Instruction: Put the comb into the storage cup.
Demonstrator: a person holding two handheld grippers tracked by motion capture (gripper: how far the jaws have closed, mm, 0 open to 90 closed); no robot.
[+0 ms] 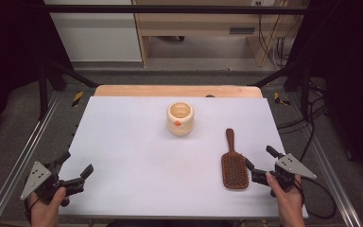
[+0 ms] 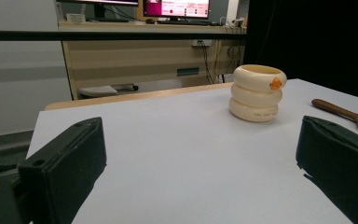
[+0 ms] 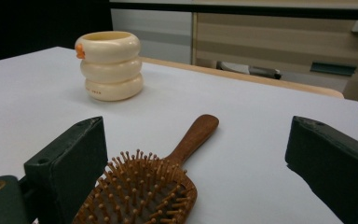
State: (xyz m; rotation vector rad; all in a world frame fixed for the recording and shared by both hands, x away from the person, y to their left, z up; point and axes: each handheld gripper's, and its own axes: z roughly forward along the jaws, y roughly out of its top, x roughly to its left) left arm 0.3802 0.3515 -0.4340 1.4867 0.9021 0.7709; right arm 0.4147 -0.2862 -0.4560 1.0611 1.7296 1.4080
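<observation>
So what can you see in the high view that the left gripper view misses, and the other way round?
The high view alone takes in both hands, the left gripper and right gripper from above, both open, and the whole hairbrush with its bristles up. The left gripper view alone shows a desk with lit screens behind the table. Both show the cream cup standing upright on the white table, with the brush beside it.
</observation>
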